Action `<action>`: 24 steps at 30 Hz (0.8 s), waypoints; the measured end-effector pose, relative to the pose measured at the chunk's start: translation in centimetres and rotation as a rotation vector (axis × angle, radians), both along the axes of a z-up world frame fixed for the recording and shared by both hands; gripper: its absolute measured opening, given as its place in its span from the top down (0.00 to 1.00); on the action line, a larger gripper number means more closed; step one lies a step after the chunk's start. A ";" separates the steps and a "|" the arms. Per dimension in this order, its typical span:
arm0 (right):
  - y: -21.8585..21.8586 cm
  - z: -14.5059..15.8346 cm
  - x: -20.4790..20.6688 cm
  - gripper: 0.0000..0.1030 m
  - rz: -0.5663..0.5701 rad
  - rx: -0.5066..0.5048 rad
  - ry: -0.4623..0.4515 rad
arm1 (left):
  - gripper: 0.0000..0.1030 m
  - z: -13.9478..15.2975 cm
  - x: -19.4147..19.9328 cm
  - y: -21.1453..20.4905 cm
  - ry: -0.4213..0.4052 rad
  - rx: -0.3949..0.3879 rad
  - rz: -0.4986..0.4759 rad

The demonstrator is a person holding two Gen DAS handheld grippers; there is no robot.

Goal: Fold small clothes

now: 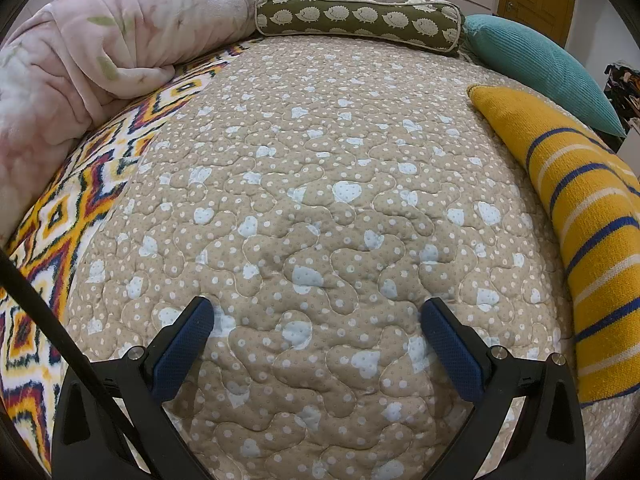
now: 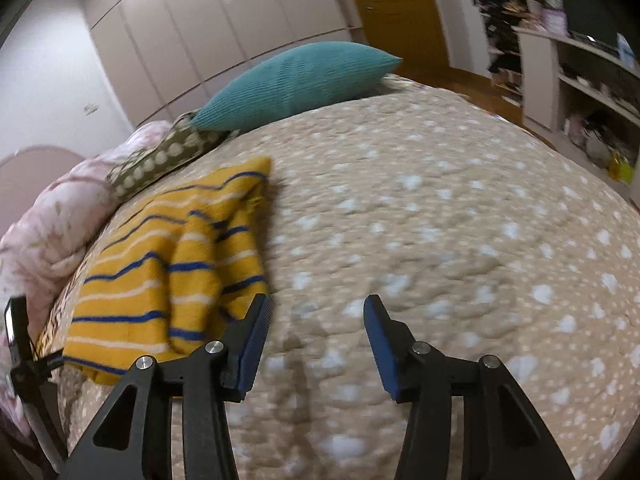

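A yellow knitted garment with blue and white stripes [image 1: 588, 216] lies folded at the right side of the beige quilted bedspread [image 1: 320, 200]. In the right wrist view the garment [image 2: 172, 268] lies left of my right gripper. My left gripper [image 1: 318, 316] is open and empty, just above bare quilt, well left of the garment. My right gripper [image 2: 318, 312] is open and empty above the quilt [image 2: 440, 240], its left finger [image 2: 252, 340] close to the garment's near edge. The right wrist view is blurred.
A pink floral duvet [image 1: 92, 56] is bunched at the back left. An olive hedgehog-print bolster [image 1: 356, 18] and a teal cushion [image 1: 540, 64] lie along the far edge. A zigzag-patterned blanket [image 1: 80, 200] shows at the left. Shelves [image 2: 580, 80] stand beyond the bed.
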State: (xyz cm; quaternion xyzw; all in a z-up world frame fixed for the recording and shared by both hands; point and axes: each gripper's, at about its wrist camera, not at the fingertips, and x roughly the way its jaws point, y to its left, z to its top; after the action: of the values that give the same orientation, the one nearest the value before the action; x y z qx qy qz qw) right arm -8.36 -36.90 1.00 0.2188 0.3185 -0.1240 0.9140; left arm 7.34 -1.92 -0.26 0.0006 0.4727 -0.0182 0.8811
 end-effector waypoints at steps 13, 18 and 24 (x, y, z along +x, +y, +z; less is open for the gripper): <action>3.1 -1.3 1.4 0.43 0.040 -0.030 0.009 | 0.00 0.0 0.0 0.0 0.000 0.000 -0.001; 2.5 -1.8 1.2 0.38 0.029 0.006 0.003 | 0.00 0.0 0.0 0.0 0.000 0.000 -0.001; 2.4 -2.0 1.2 0.37 0.029 0.007 0.003 | 0.00 0.0 0.0 0.0 0.000 0.000 -0.001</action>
State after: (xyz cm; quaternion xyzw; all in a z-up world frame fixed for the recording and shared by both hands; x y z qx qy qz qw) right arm -7.16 -34.50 -0.96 0.2170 0.3235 -0.1097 0.9145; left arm 7.35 -1.88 -0.30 0.0010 0.4727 -0.0188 0.8810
